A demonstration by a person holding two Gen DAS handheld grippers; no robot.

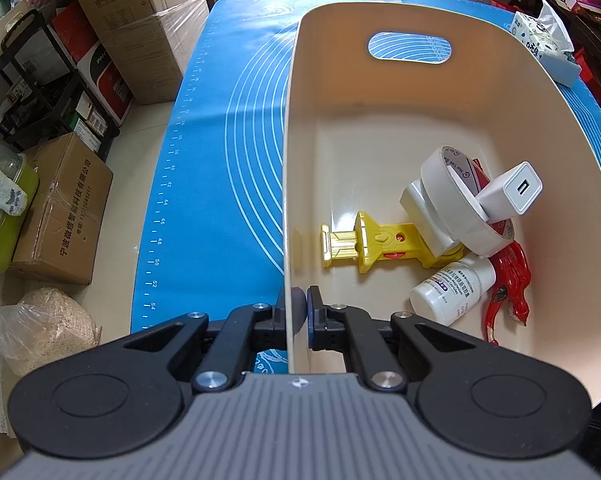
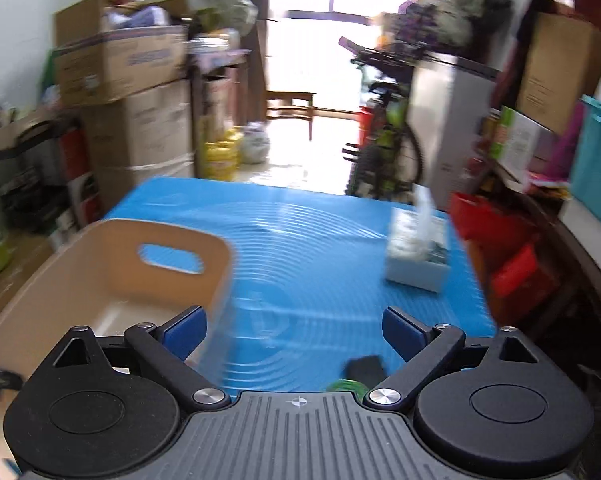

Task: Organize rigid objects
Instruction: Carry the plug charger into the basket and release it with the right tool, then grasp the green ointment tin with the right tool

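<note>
Bin (image 1: 380, 92) sits on the blue mat (image 1: 228, 128) and already holds a pile against its right wall: yellow toy (image 1: 374, 246), tape roll (image 1: 452, 200), white charger (image 1: 512, 192), pill bottle (image 1: 452, 292), red plastic piece (image 1: 512, 280). Looks like most of the sorting is done. Left to do, as far as the right wrist view shows: a dark item (image 2: 366, 366) and something green (image 2: 346, 386) low on the mat just ahead of the right gripper (image 2: 296, 334), both too blurred to identify. Tissue box (image 2: 418, 256) stands further back on the mat; can't tell whether it counts as part of the job. Left gripper (image 1: 298, 304) is pitched steeply down at the bin's near-left wall, pinching the rim between its pads, one finger outside and one inside, likely steadying it. Right gripper is spread wide with nothing between the pads, tilted moderately down, bin wall to its left; heavy blur in that view suggests the hand is moving.
</note>
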